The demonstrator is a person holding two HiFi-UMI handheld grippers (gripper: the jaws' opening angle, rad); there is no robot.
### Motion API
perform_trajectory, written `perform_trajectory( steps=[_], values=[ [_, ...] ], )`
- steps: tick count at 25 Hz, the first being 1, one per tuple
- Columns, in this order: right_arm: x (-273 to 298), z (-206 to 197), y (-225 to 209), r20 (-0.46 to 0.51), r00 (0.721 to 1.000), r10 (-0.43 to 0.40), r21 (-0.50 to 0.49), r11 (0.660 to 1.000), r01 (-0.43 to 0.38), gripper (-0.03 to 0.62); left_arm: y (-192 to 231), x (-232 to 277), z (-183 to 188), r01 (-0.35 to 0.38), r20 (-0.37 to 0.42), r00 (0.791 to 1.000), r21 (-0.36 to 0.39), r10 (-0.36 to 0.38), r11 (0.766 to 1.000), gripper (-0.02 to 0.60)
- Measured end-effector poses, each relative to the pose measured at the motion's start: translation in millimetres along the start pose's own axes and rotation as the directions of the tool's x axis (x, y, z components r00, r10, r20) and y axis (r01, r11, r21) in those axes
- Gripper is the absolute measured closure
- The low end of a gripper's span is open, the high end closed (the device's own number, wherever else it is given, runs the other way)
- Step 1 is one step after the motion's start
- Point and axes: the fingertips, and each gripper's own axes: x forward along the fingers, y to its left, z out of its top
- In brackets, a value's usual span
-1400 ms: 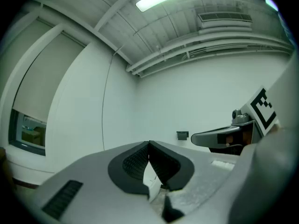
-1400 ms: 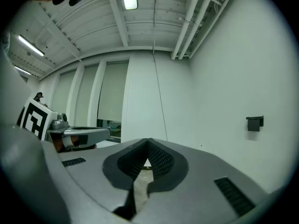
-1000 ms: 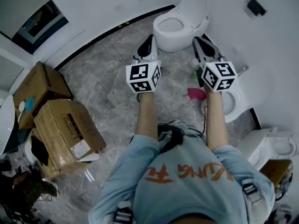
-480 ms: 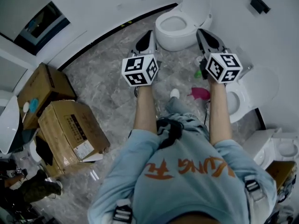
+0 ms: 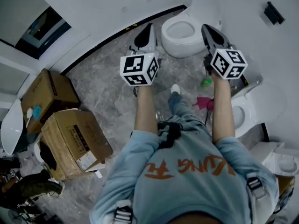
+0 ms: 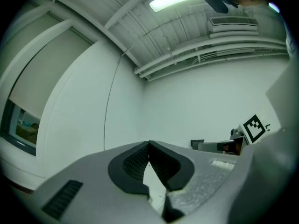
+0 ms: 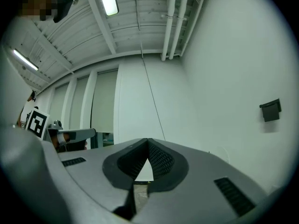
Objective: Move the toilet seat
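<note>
A white toilet [image 5: 183,33] stands on the marble floor by the curved wall, its lid [image 5: 205,6] raised. I cannot tell the seat ring from the bowl rim. My left gripper [image 5: 147,29] hovers just left of the bowl, shut and holding nothing. My right gripper [image 5: 208,29] hovers over the bowl's right side, also shut and empty. In the left gripper view the left gripper [image 6: 149,143] points up at bare wall and ceiling, pads together. The right gripper [image 7: 148,141] does the same in the right gripper view. Neither gripper view shows the toilet.
A second white toilet [image 5: 254,107] stands at the right, with a pink thing [image 5: 204,102] and a green thing [image 5: 206,82] on the floor beside it. Cardboard boxes [image 5: 74,141] sit at the left. A black fixture [image 5: 273,12] hangs on the wall.
The person has stepped toward the toilet, and a foot now shows on the floor. Both grippers stay shut and have risen slightly, flanking the bowl.
</note>
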Motion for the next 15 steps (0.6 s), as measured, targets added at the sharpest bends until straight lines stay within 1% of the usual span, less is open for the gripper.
perform_trajectory(
  steps=[2,4,5,8,9,11,15],
  values=[
    [34,-11,-30,-0.026,1.0,-0.007,0.011,1.0,0.007,0.594,15,37,-26,-0.014,-0.029,0.999,-0.026,0.013,1.0,0.58],
    [70,-27,-60,-0.063,0.998,-0.002,0.017,1.0,0.004,0.594,32,74,-58,-0.048,-0.073,0.996,-0.051,0.044,0.998,0.58],
    [88,-36,-76,-0.085,0.996,-0.002,0.026,1.0,0.004,0.594,38,92,-75,-0.061,-0.105,0.993,-0.049,0.055,0.997,0.58],
    [151,-56,-123,-0.14,0.99,0.002,0.078,0.997,0.009,0.594,51,147,-116,-0.063,-0.21,0.976,-0.002,0.061,0.998,0.58],
    [174,-59,-134,-0.153,0.988,0.011,0.087,0.996,0.002,0.594,58,164,-123,-0.067,-0.231,0.971,0.006,0.066,0.998,0.58],
    [217,-57,-146,-0.162,0.986,0.039,0.098,0.995,-0.023,0.594,78,195,-127,-0.082,-0.247,0.966,0.014,0.083,0.997,0.58],
    [272,-36,-155,-0.128,0.987,0.099,0.093,0.992,-0.087,0.594,102,241,-120,-0.09,-0.259,0.961,0.034,0.096,0.995,0.58]
  ],
)
